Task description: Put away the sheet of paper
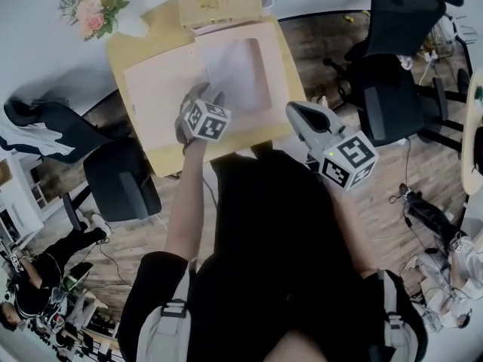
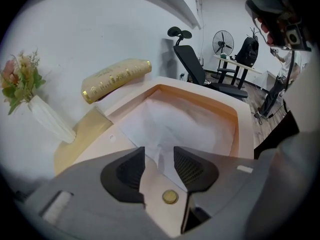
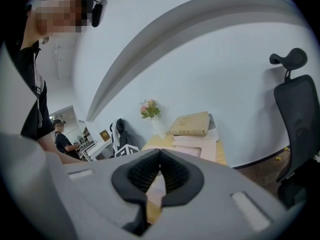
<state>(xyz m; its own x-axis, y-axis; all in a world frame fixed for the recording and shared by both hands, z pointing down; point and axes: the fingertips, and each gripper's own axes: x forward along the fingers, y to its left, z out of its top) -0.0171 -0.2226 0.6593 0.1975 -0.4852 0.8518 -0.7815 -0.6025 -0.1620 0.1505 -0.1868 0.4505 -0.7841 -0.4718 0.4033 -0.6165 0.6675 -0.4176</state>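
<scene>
A white sheet of paper (image 1: 240, 68) lies in the open mouth of a pale pink folder (image 1: 162, 96) on the yellow table (image 1: 127, 45). My left gripper (image 1: 210, 94) hangs over the folder's near side, pointing steeply down. In the left gripper view its jaws (image 2: 159, 152) stand open. A raised crease at the sheet's near corner (image 2: 175, 126) stands between them, and the pads do not press it. A brass snap (image 2: 170, 197) on the folder shows below the jaws. My right gripper (image 1: 299, 112) is off the table's right edge, shut (image 3: 160, 151) with nothing in it.
A gold box (image 1: 219, 2) lies at the table's far edge, and a vase of flowers (image 1: 94, 12) stands at the far left corner. Black office chairs stand at the right (image 1: 396, 74) and left (image 1: 117, 168). A person (image 1: 34, 296) sits at the lower left.
</scene>
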